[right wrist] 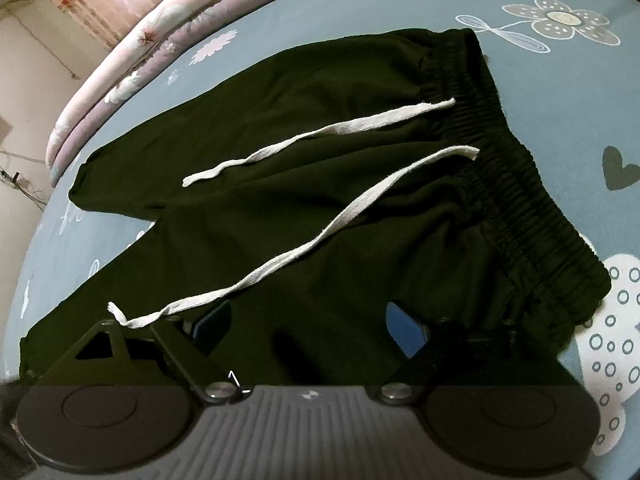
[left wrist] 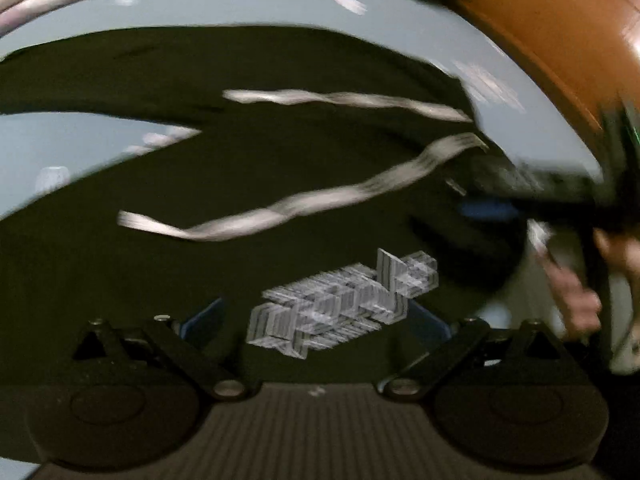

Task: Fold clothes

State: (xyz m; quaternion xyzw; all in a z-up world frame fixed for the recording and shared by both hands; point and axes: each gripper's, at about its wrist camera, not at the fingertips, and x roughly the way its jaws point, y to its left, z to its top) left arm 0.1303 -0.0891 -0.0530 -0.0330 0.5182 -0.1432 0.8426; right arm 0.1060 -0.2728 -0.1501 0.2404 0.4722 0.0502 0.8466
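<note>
A bed (right wrist: 540,92) covered with a blue-grey sheet printed with white flowers and hearts fills both views, and a folded pinkish floral quilt (right wrist: 132,60) lies along its far edge. Spread flat on the sheet is a pair of dark green shorts (right wrist: 320,184), its gathered elastic waistband (right wrist: 516,200) toward the right and its two leg openings toward the left. Two white drawstrings (right wrist: 320,132) trail from the waistband across the front of the fabric.

The right hand-held gripper (right wrist: 308,328) sits low over the near leg of the shorts, its jaws spread wide with only flat cloth showing between the blue pads (right wrist: 404,332); nothing is pinched. The frayed end of the longer drawstring lies just beside its left finger.

The left wrist view is heavily blurred. The left hand-held gripper (left wrist: 316,320) also hangs over the shorts with its jaws wide apart, a blocky glitch patch between them. At that view's right edge the person's hand (left wrist: 576,296) shows, holding the other tool.
</note>
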